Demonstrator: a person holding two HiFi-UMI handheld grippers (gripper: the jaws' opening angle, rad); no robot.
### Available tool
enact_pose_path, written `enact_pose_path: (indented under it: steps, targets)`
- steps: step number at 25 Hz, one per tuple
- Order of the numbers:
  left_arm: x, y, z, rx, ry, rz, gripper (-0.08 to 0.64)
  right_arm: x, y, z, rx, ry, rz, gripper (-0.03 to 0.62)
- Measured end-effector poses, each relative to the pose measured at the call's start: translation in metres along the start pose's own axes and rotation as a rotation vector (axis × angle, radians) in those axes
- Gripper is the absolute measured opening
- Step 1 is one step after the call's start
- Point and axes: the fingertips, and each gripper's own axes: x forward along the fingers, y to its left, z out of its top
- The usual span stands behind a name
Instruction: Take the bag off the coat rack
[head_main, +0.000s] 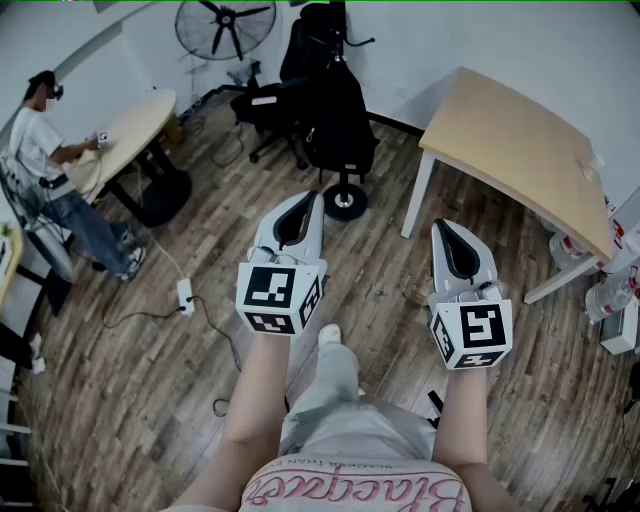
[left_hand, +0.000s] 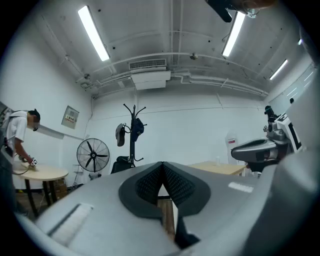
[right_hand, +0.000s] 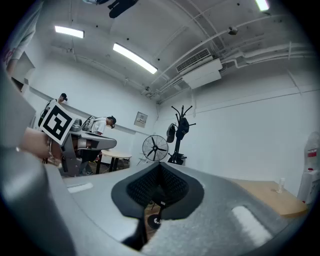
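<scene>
Two grippers hang over the plank floor (head_main: 150, 400) in the head view, left gripper (head_main: 304, 197) and right gripper (head_main: 441, 226), both clenched on nothing. Well beyond them stands the coat rack (head_main: 345, 190), its top cut off. The black bag (head_main: 340, 120) hangs on it, hard to separate from the dark shapes around it.

In the left gripper view the pads (left_hand: 172, 182) meet. The rack is small and far off against a white wall (left_hand: 200, 130), beside a fan (left_hand: 92, 155).

The right gripper view shows closed, empty jaws, with the rack distant and a tan table (right_hand: 270, 197) partly hidden.
</scene>
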Motion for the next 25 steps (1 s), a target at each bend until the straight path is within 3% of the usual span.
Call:
enact_pose_path:
  steps: [6, 13, 25]
  targets:
    - [0.021, -0.005, 0.005, 0.011, -0.01, -0.021, 0.02, -0.002, -0.027, -0.006, 0.014, 0.013, -0.047, 0.002]
    - [0.057, -0.006, -0.003, 0.026, -0.002, -0.06, 0.02, 0.015, -0.056, -0.008, 0.125, -0.027, -0.088, 0.002]
    - [0.149, 0.048, -0.026, -0.031, 0.002, -0.057, 0.02, 0.108, -0.094, -0.024, 0.156, 0.003, -0.1, 0.002]
